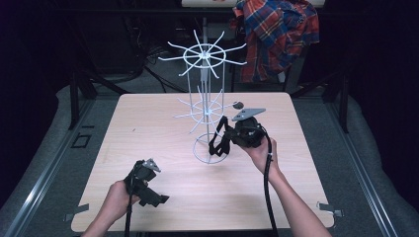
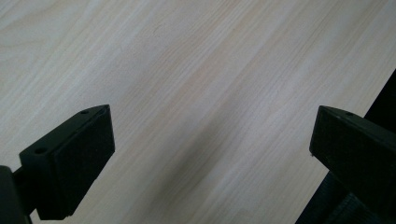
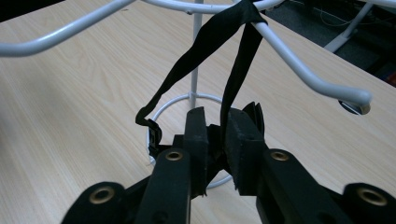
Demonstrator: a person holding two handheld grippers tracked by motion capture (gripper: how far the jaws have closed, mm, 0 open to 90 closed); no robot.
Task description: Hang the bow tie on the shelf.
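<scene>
High view first: we see a white wire rack (image 1: 207, 106) standing on the light wooden table (image 1: 148, 138), a little right of the middle, with two tiers of thin arms around one pole and a ring foot at the bottom. We see the right gripper (image 1: 228, 139) just beside this rack, on its right side, held up by the person's right hand (image 1: 259, 153). A black strap (image 1: 219, 138) hangs between the gripper and the lower tier. Right gripper view shows it more clearly: the strap (image 3: 233, 60) is looped over one white arm of the rack (image 3: 299, 70) and comes down in two bands, and the jaws stand almost together, pinching the black item at the strap's lower end (image 3: 217, 140). What exactly this item is, we cannot tell. The left gripper (image 1: 160, 199) is near the front edge of the table, well apart from the rack, held low by the left hand (image 1: 116, 197). Left gripper view shows its jaws wide apart with nothing between them, only bare table wood (image 2: 205, 93) under them.
</scene>
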